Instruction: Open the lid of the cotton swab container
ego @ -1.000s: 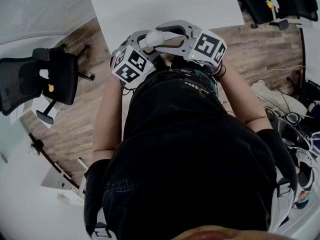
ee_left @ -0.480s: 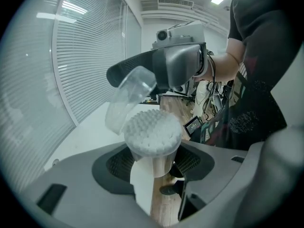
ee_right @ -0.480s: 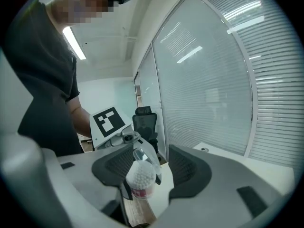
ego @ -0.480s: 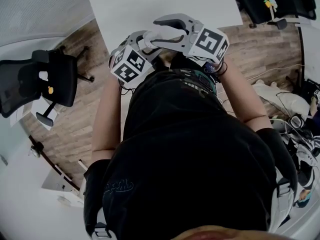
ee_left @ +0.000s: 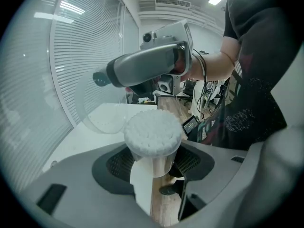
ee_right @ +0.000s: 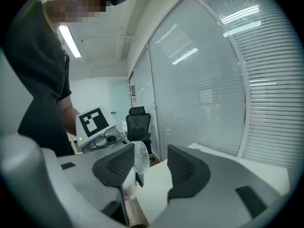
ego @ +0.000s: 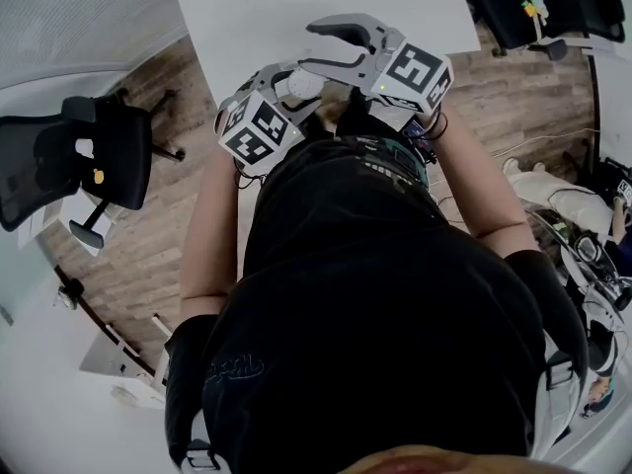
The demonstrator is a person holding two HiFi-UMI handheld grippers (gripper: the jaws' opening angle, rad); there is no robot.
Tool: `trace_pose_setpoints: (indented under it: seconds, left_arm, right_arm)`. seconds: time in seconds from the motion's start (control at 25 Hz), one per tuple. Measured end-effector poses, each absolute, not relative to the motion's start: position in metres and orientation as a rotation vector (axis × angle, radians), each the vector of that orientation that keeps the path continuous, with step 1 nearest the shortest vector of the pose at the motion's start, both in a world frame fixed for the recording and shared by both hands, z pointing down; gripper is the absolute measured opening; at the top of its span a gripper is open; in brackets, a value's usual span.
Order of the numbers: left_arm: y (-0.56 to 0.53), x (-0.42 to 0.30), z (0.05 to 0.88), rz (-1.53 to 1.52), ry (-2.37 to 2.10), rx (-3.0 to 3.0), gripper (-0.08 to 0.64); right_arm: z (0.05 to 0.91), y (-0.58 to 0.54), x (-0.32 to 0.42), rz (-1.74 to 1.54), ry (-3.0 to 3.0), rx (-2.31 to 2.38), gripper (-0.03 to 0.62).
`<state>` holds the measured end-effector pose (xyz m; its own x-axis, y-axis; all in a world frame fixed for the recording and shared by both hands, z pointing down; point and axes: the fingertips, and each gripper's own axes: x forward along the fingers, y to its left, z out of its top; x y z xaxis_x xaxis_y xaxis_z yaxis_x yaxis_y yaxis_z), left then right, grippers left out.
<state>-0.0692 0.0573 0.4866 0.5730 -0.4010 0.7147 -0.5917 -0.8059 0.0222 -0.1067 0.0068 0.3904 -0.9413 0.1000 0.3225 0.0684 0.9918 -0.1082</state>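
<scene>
The cotton swab container (ee_left: 153, 139) is a small clear tub packed with white swab tips, its top uncovered. My left gripper (ee_left: 154, 167) is shut on its body. Its clear lid (ee_left: 102, 114) stands tilted off the container's left side; whether it is still attached I cannot tell. In the right gripper view the lid (ee_right: 140, 158) shows edge-on between the jaws of my right gripper (ee_right: 152, 167), close to the left pad and apart from the right one. Those jaws have just been closing slightly and stand open. In the head view both grippers meet at the swab top (ego: 304, 85).
A white table (ego: 316, 8) lies just beyond the grippers, over a wooden floor. Black office chairs stand at the left (ego: 89, 161) and far right (ego: 533, 3). Cables and gear (ego: 583, 235) clutter the floor at the right.
In the head view my right gripper has risen and moved off toward the table, uncovering more of the white swab top. The left gripper and the container have stayed put.
</scene>
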Motion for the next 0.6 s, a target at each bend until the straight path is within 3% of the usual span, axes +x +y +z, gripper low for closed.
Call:
trace_pose_setpoints:
  seconds: [0.6]
  left_arm:
    - [0.062,-0.07,0.481,1.053,-0.792,2.577,0.263]
  right_arm:
    - [0.414,-0.014,-0.111,0.209,-2.765,-0.049,0.225]
